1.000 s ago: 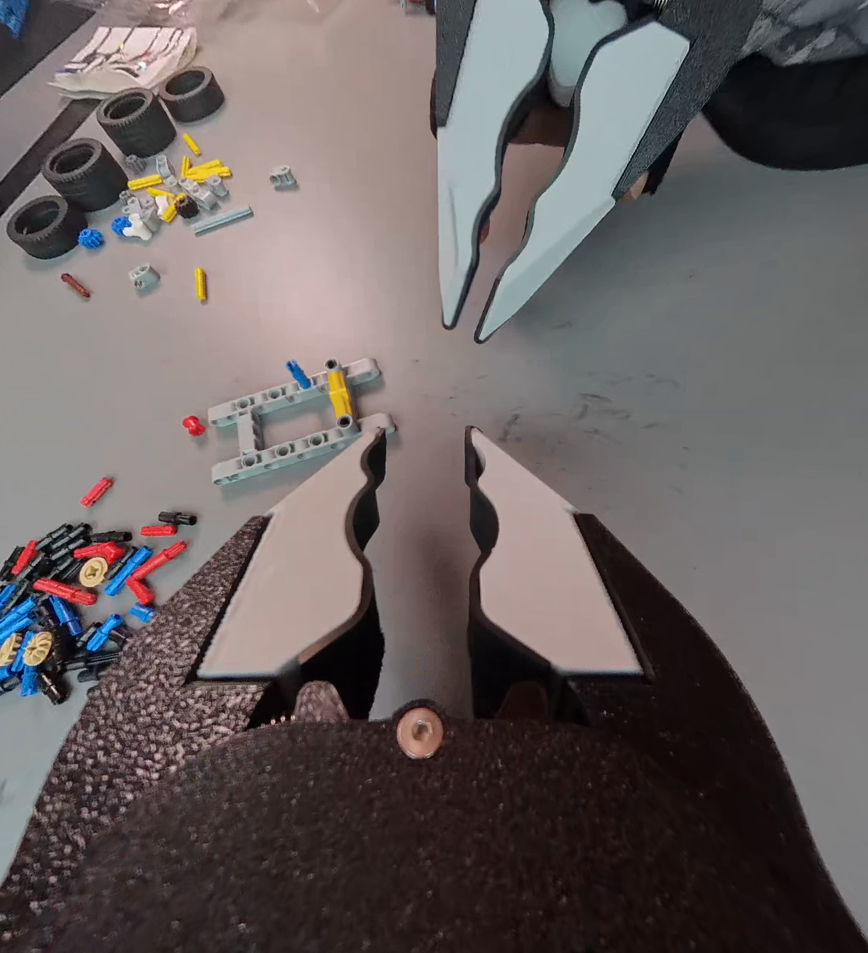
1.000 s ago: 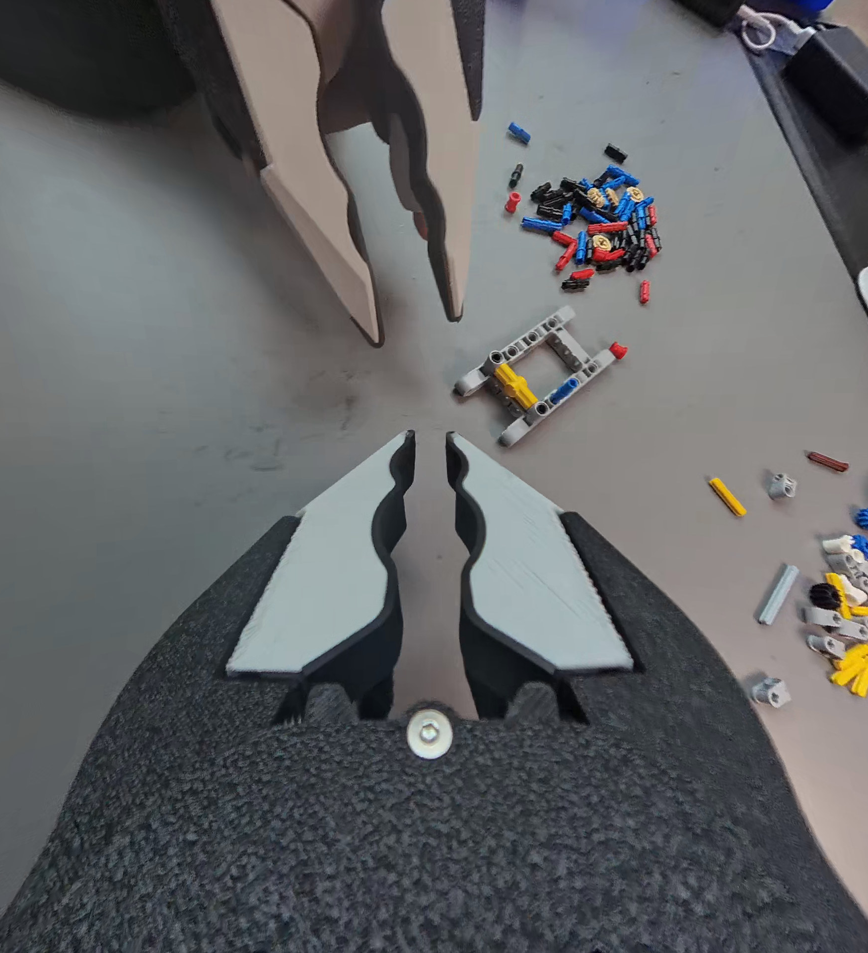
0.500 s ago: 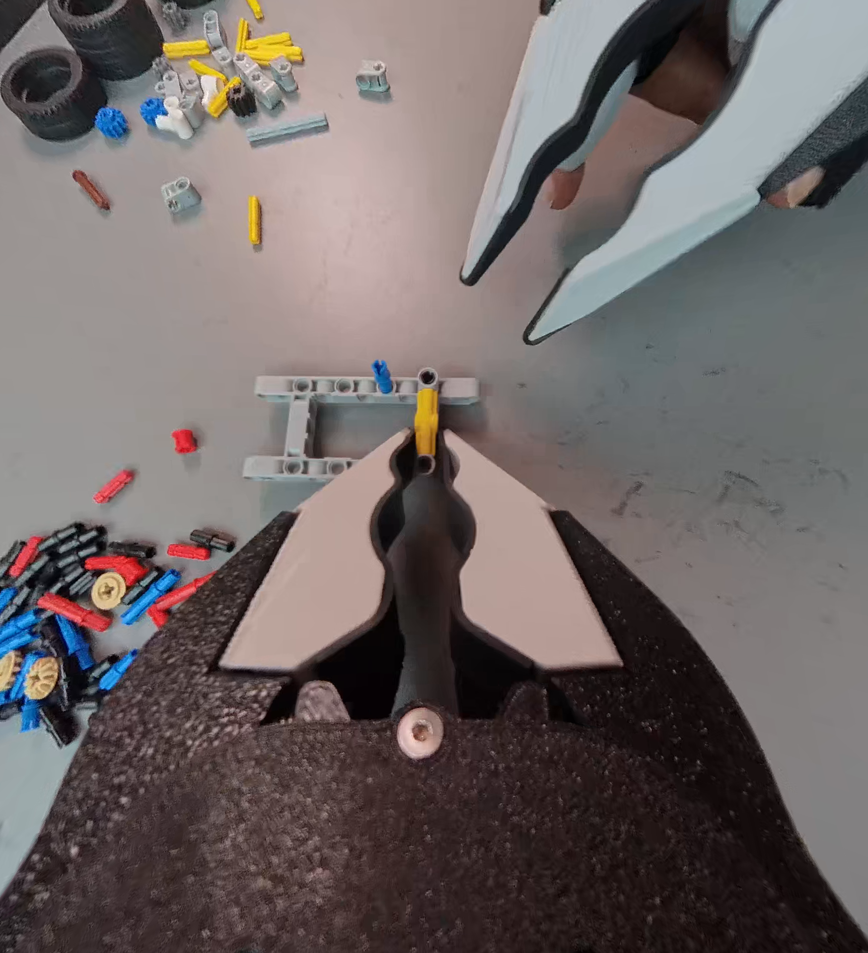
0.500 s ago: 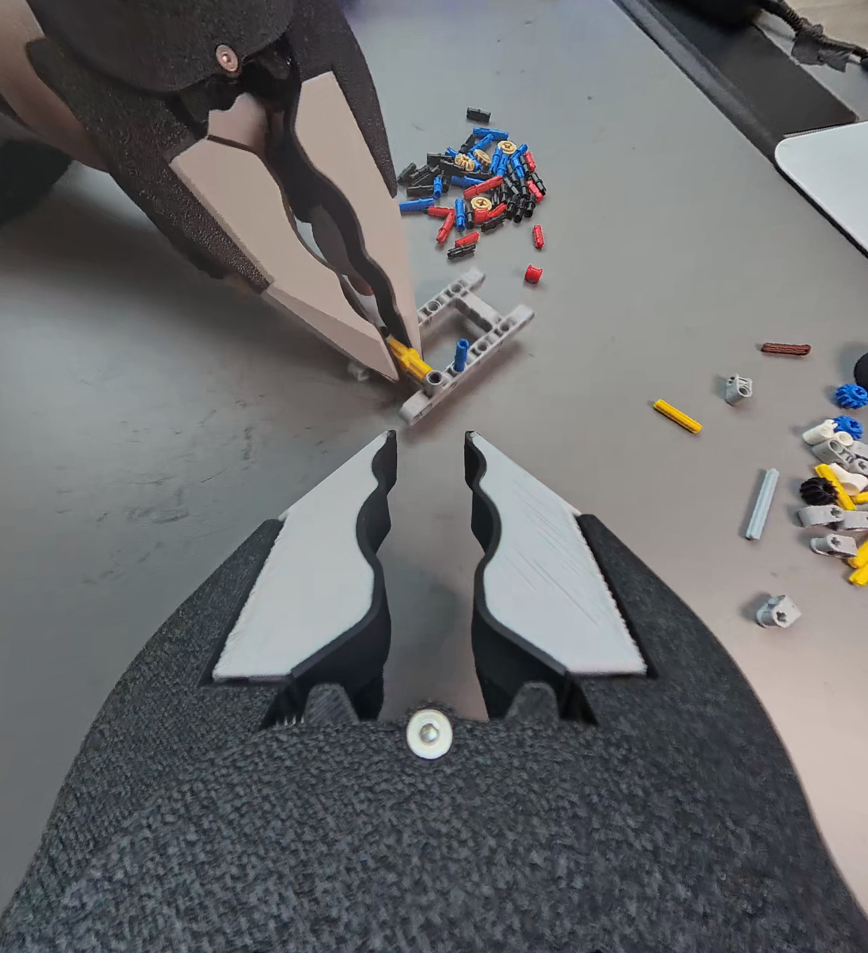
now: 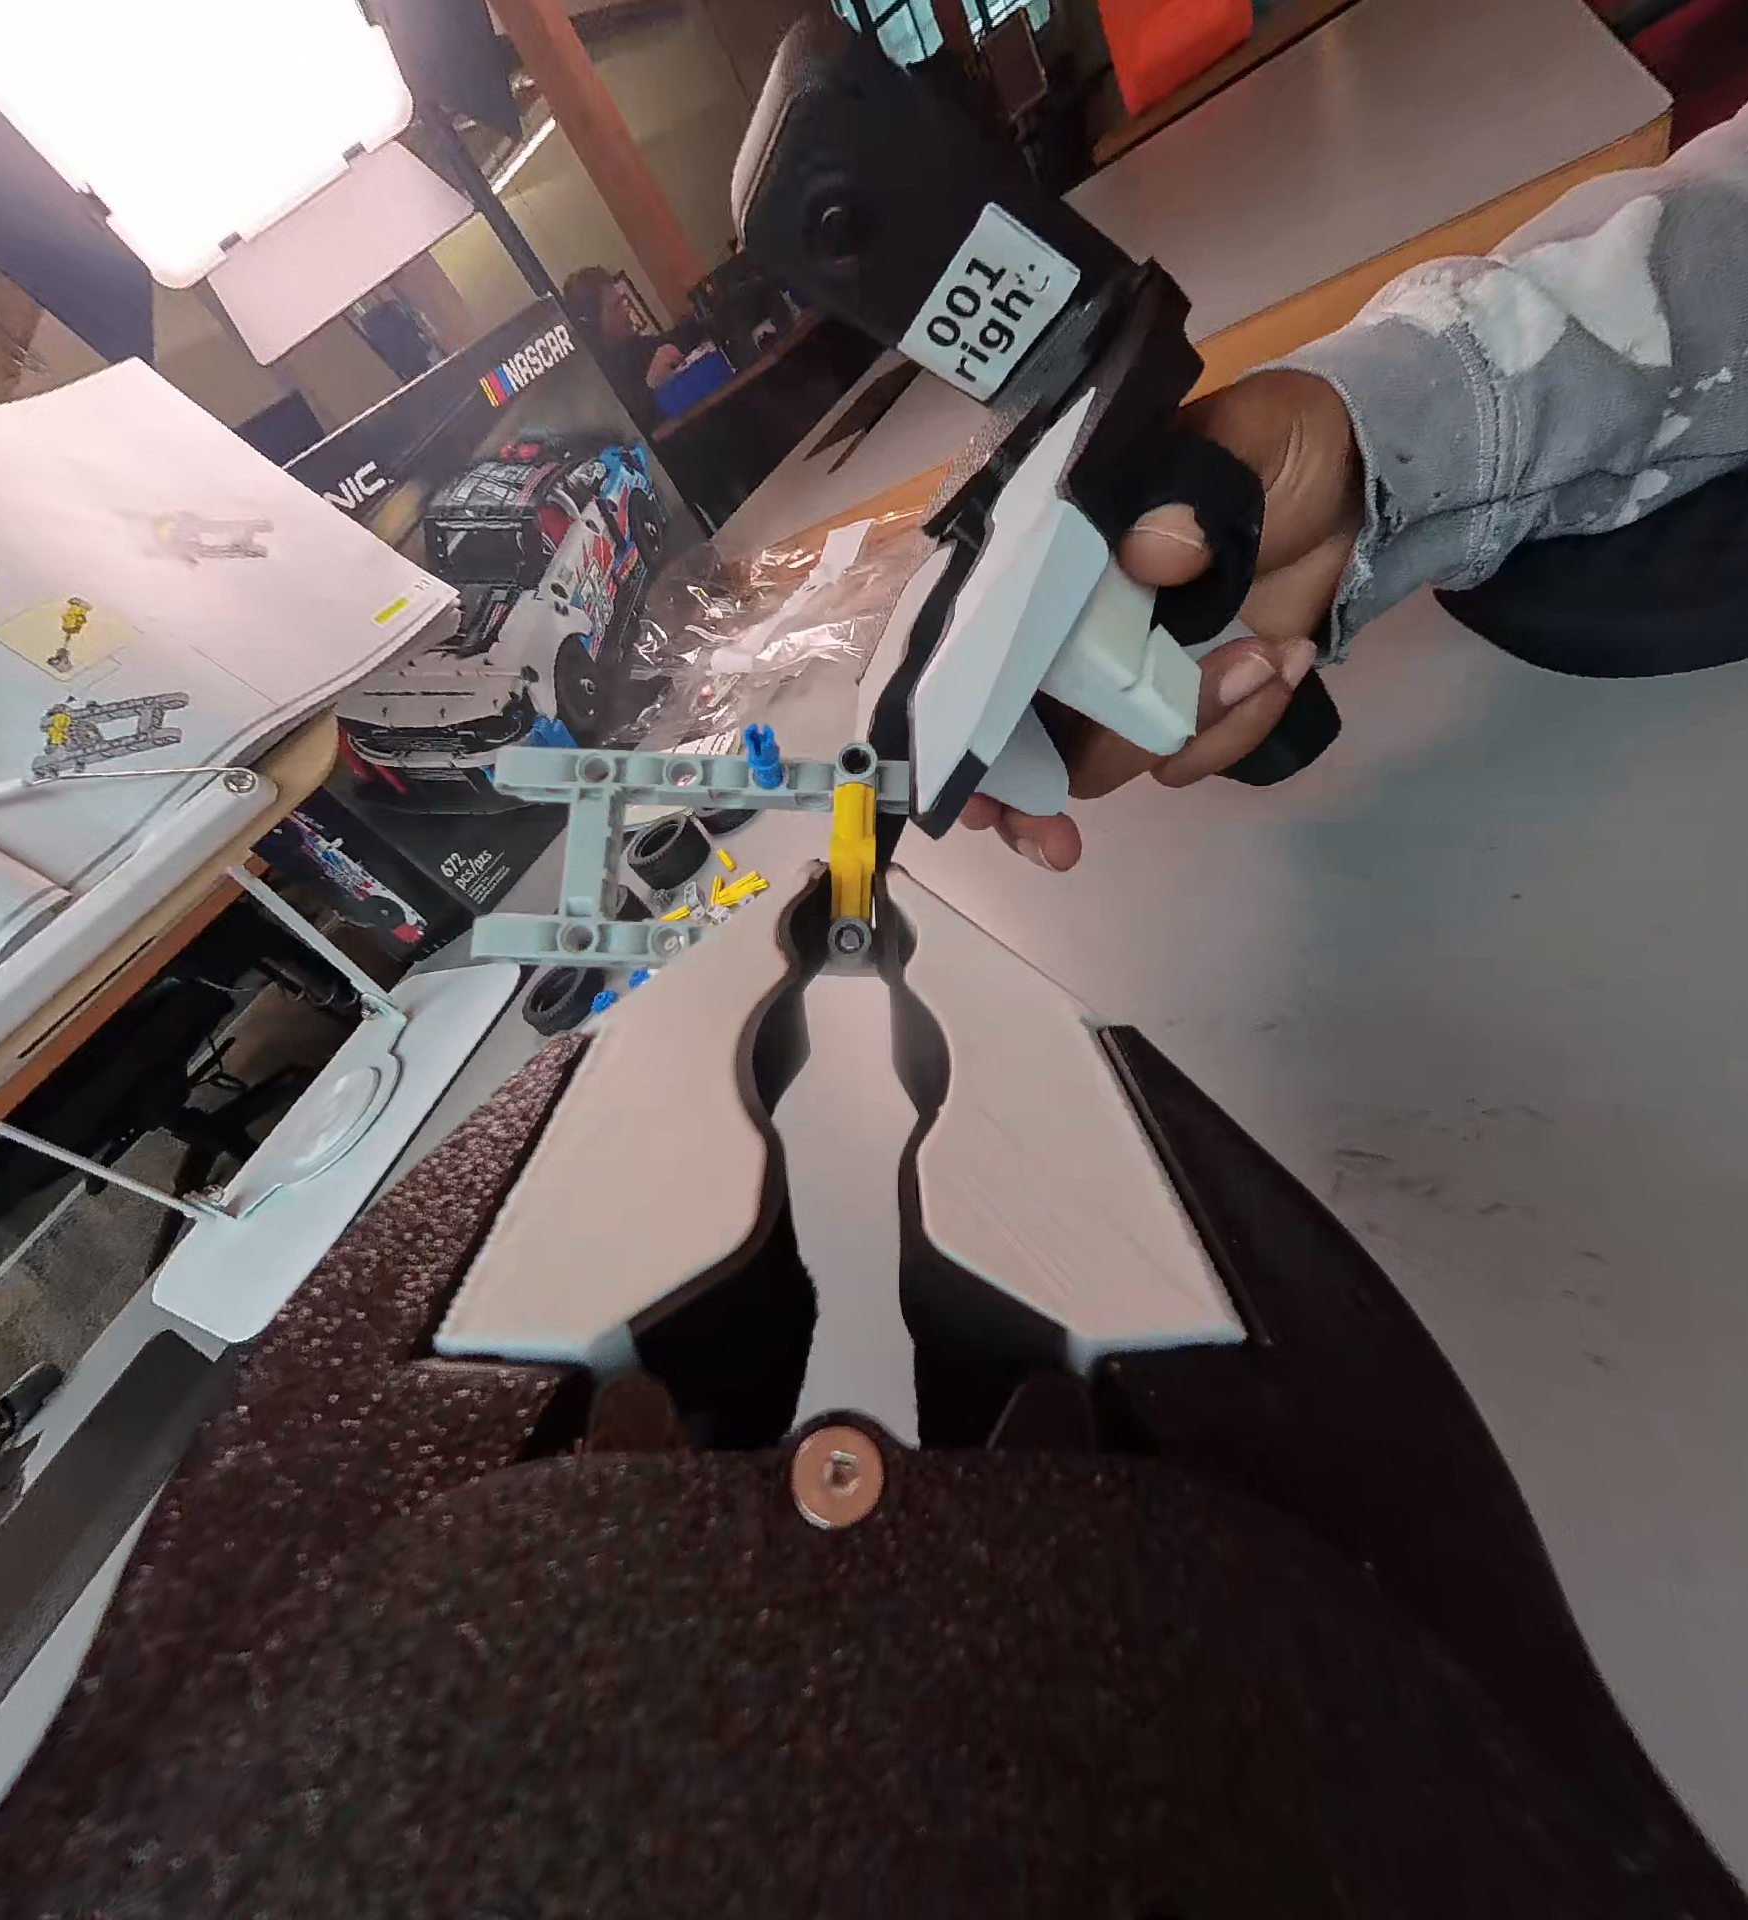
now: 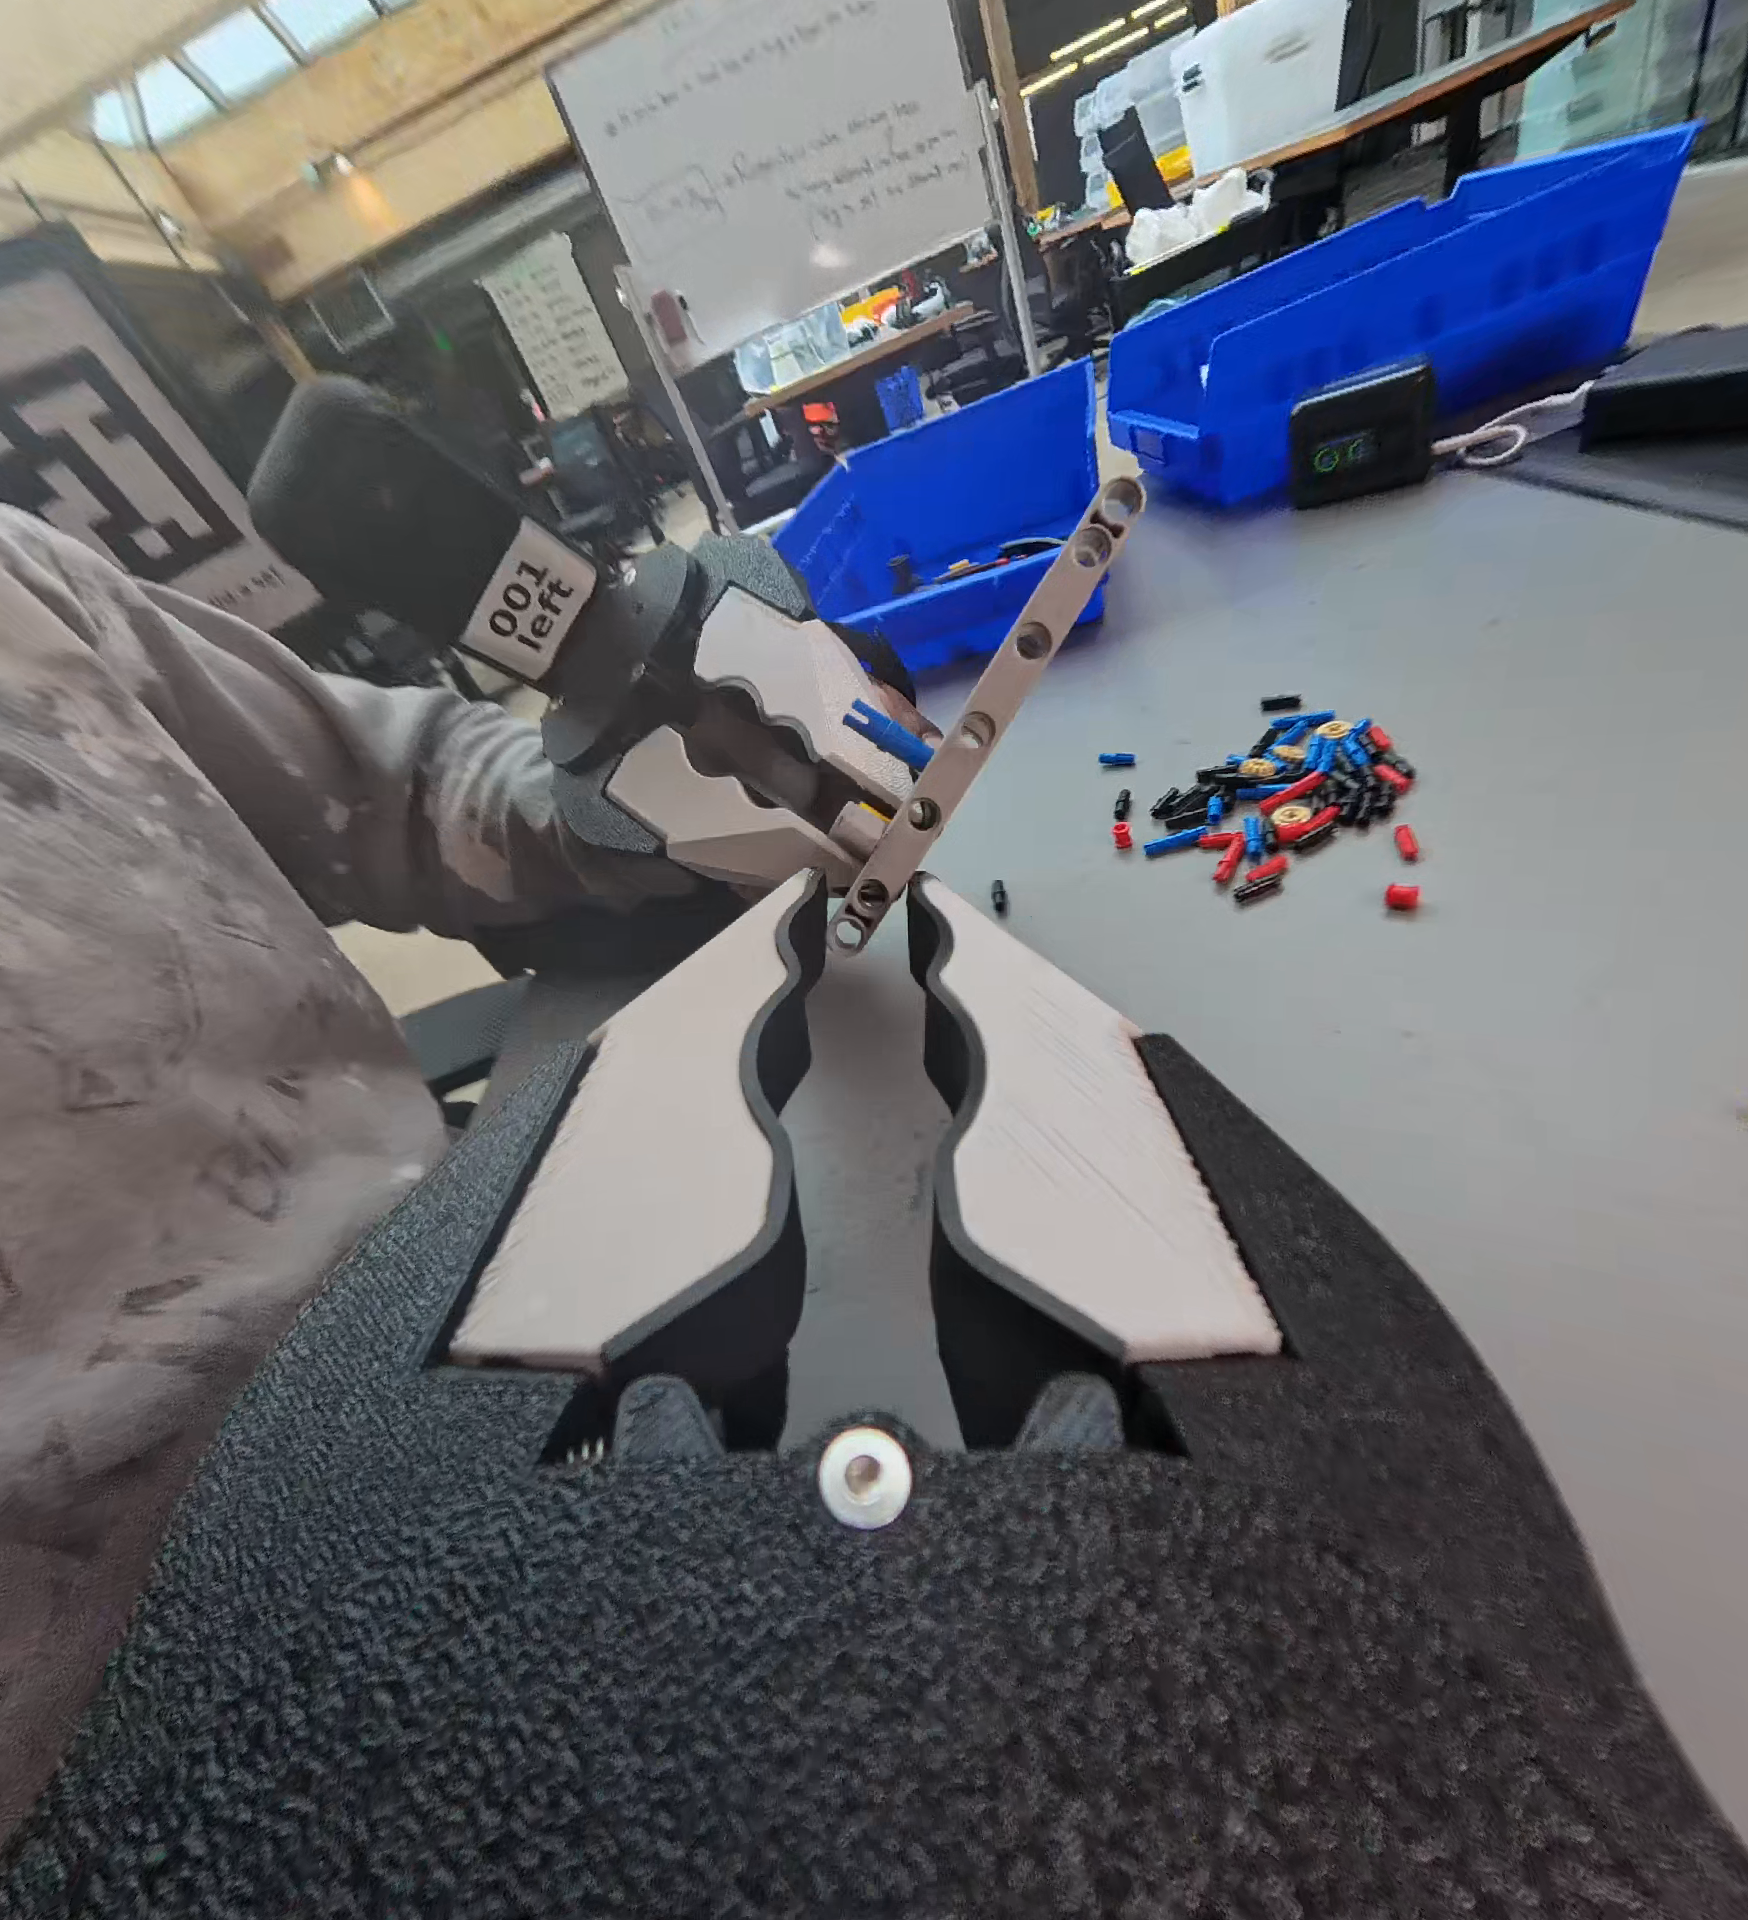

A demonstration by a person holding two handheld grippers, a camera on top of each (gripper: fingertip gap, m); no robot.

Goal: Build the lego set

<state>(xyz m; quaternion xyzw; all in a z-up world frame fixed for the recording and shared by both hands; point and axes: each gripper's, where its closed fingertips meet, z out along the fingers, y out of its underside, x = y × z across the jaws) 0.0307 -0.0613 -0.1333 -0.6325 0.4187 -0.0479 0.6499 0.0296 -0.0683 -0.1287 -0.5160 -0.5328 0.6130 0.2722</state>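
Note:
A grey lego frame (image 5: 600, 831) with a yellow connector (image 5: 854, 842) and a blue pin (image 5: 763, 753) is held up in the air above the grey table (image 5: 1472, 935). My left gripper (image 5: 849, 894) is shut on the frame's near beam, at the yellow connector's end. My right gripper (image 5: 927, 800) meets the end of the far beam. In the right wrist view, that beam (image 6: 1005, 686) rises slanting from between the tips of my right gripper (image 6: 859, 899), which close on its lower end. The left gripper (image 6: 849, 821) is just behind, with the blue pin (image 6: 885, 727) showing.
An open instruction booklet (image 5: 122, 623) on a stand and the set's box (image 5: 537, 582) are at the left. Tyres (image 5: 667, 847) and small yellow parts lie below the frame. A pile of red, blue and black pins (image 6: 1285, 790) and blue bins (image 6: 953, 499) are farther off. Both grippers' tips are close together, under 4 cm apart.
The left gripper has lifted the frame off the table and tipped it up. The right gripper has come in and closed on the end of the far beam.

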